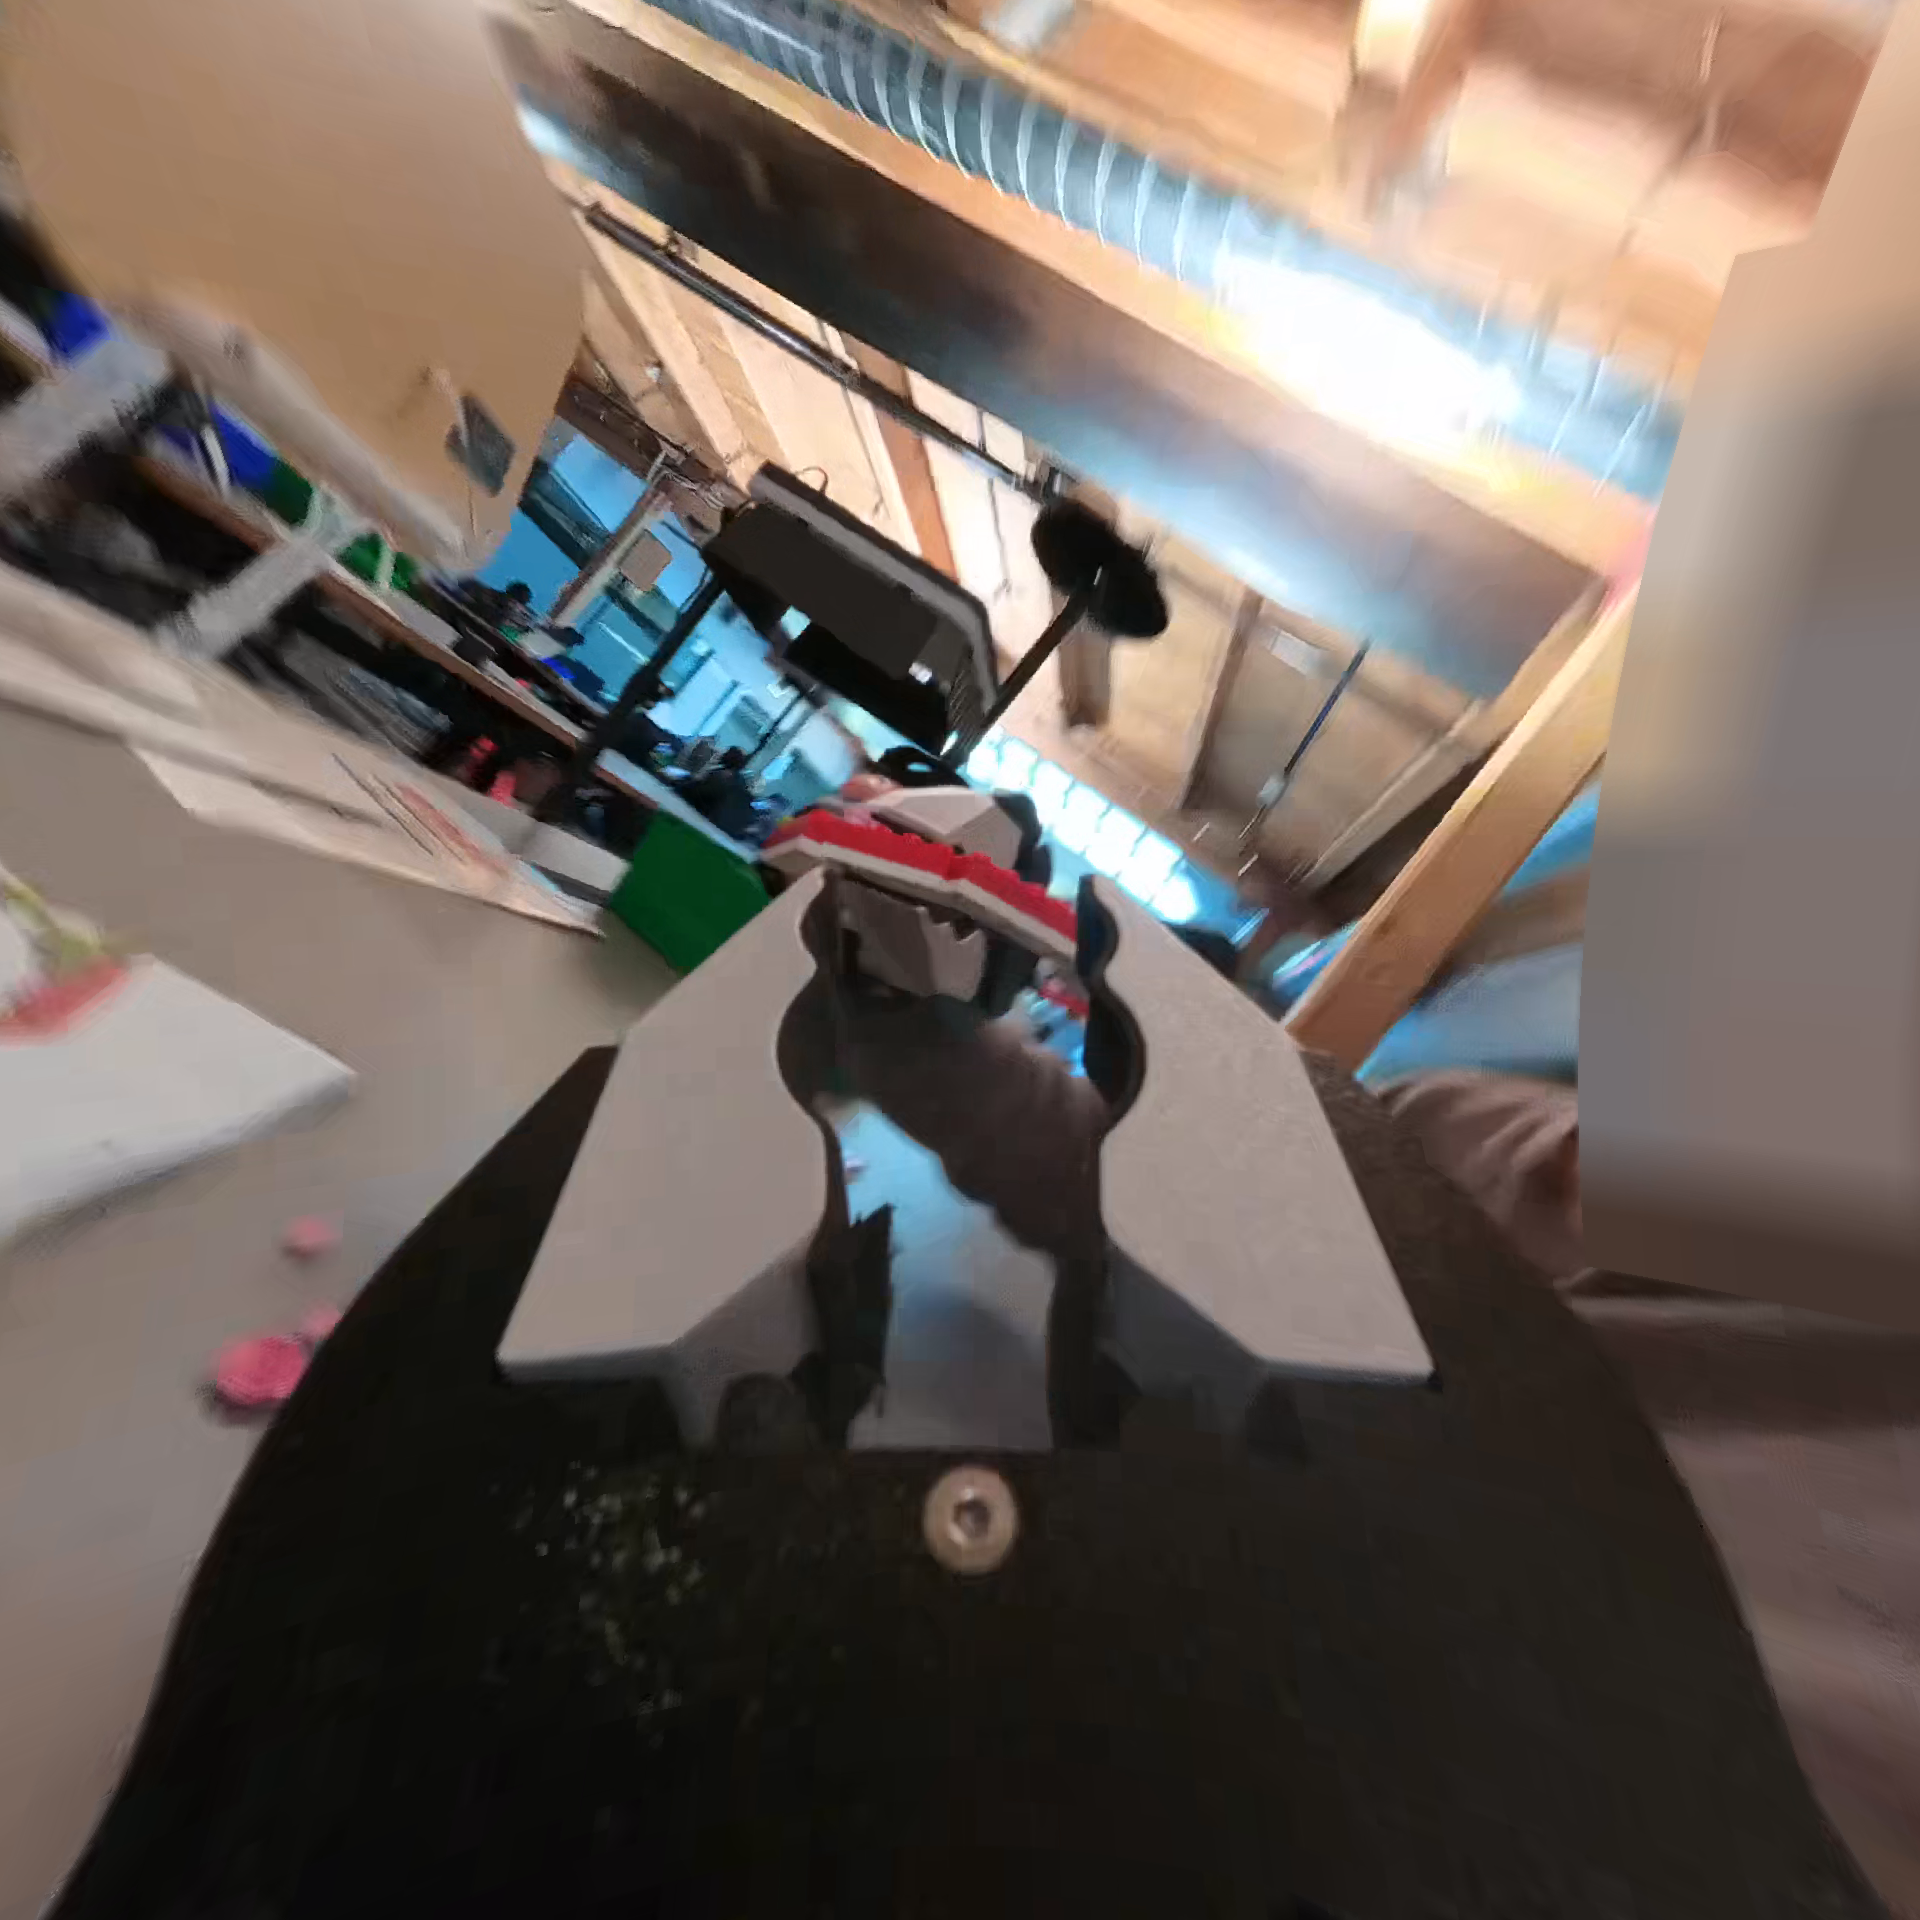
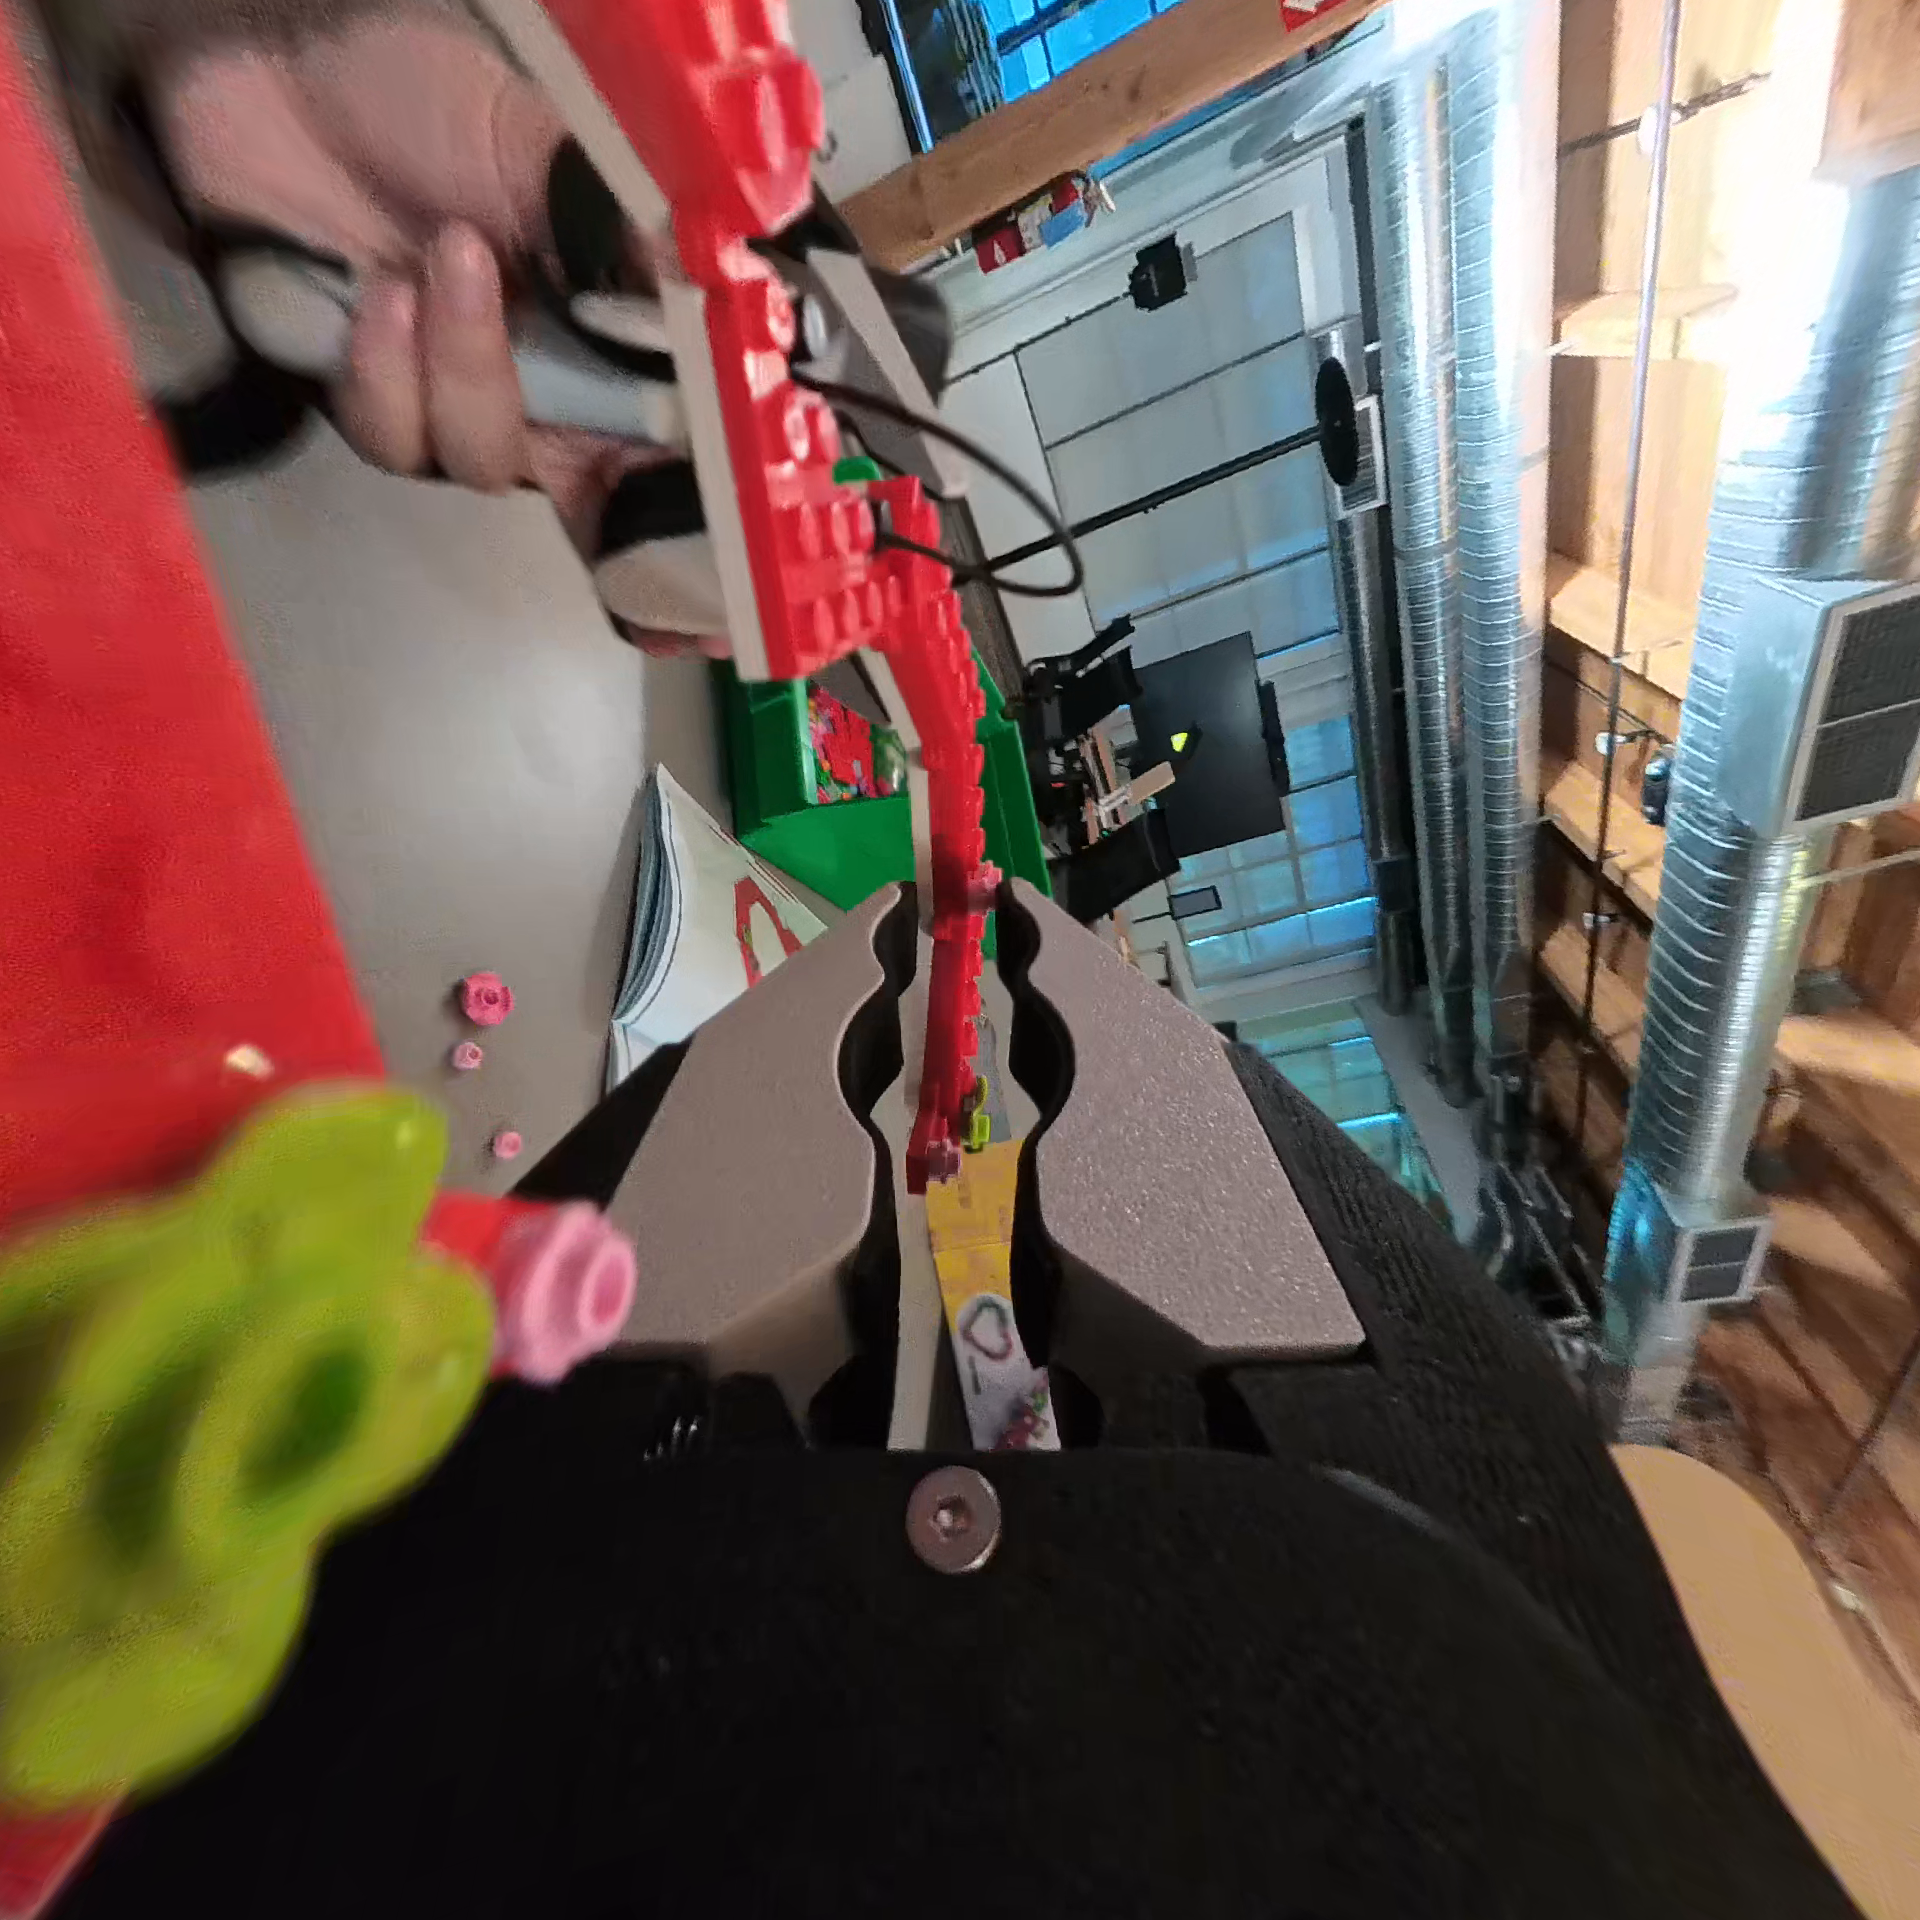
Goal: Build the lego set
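A red lego build [image 2: 821,520], a studded plate with a long curved red strip, is held in the air between both grippers. My right gripper [image 2: 956,891] is shut on the curved strip, which runs between its grey fingers. My left gripper [image 1: 954,888] is closed on the other end of the red build [image 1: 914,852]; in the right wrist view its grey fingers [image 2: 717,436] clamp the plate, with a person's hand [image 2: 416,312] behind it. A blurred lime-green flower piece [image 2: 208,1403] and a pink stud [image 2: 571,1288] on a red part sit very close to the right camera.
A green bin [image 2: 821,831] with coloured pieces stands on the grey table, also in the left wrist view [image 1: 686,894]. An open instruction booklet [image 2: 707,914] lies beside it. Loose pink studs [image 2: 483,997] lie on the table, also in the left wrist view [image 1: 260,1371].
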